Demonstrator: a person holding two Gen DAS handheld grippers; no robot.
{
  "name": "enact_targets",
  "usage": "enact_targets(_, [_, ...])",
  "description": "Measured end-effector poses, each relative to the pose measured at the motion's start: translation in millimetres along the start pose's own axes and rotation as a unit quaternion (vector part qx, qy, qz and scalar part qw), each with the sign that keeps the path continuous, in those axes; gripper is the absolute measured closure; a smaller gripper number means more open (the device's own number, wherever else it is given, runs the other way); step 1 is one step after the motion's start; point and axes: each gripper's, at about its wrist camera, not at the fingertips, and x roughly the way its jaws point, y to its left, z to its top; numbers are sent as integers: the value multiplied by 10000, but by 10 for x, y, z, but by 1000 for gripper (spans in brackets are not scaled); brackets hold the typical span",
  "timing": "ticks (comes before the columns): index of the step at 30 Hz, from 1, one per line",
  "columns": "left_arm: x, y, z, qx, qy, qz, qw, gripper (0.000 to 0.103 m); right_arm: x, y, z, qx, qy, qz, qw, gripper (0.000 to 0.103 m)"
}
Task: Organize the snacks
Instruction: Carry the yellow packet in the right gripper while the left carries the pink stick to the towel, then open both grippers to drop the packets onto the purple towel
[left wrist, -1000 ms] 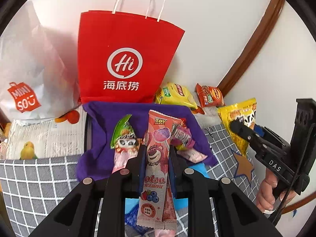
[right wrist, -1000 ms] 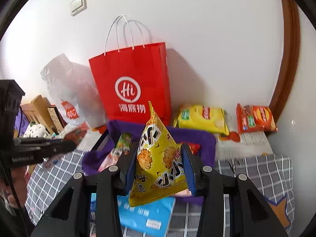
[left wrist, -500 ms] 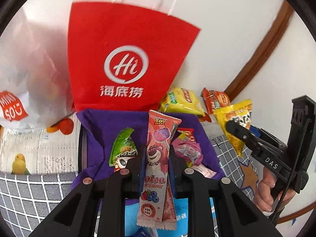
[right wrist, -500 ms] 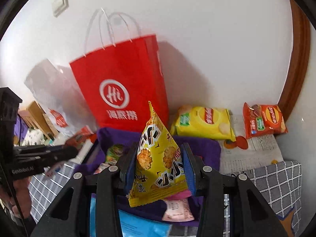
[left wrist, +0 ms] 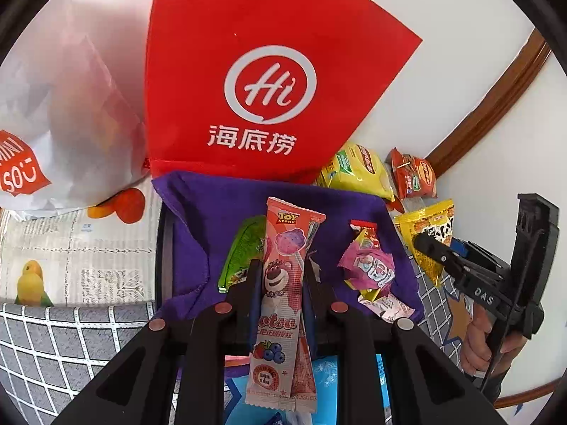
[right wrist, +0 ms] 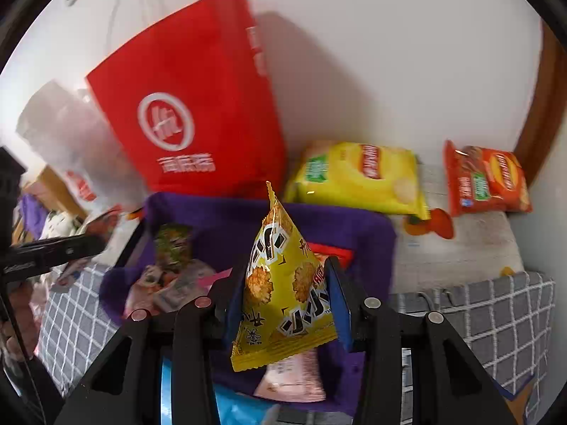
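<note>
the red paper bag [left wrist: 276, 81] stands tall against the wall right behind the purple-lined tray [left wrist: 212, 205], and it looks light and easy to tip: if either tool swings forward or lifts carelessly it could catch the bag and knock it over onto the snacks. the tray itself already holds a green packet [left wrist: 244, 248] and a pink wrapped candy [left wrist: 368, 265], so dropping more in without aim could pile things unevenly or flick one over the low cloth edge. the right gripper [right wrist: 287, 290] is pinching a yellow triangular chip bag [right wrist: 283, 283] over the tray; the puffy bag is squeezed only at its sides and could pop out or crush. the left gripper [left wrist: 280, 283] is pressed onto a long pink lollipop packet [left wrist: 283, 283], held at mid-length above the tray, and the slick film may slide or pivot downward. the two tools sit near each other, so they might collide.
</note>
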Motion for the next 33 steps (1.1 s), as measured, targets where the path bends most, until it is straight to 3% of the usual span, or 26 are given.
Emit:
enact_targets(6, [33, -22, -16, 12, 69, -47, 10000, 84, 104, 257, -43, -191, 212, 521, 9982, 60])
enact_targets(13, [19, 5, -10, -39, 59, -74, 9999, 84, 343, 431, -119, -403, 536, 437, 9968, 60])
enact_targets(33, [415, -63, -92, -252, 473, -628, 9966, 84, 343, 547, -158, -567, 454, 448, 9964, 50])
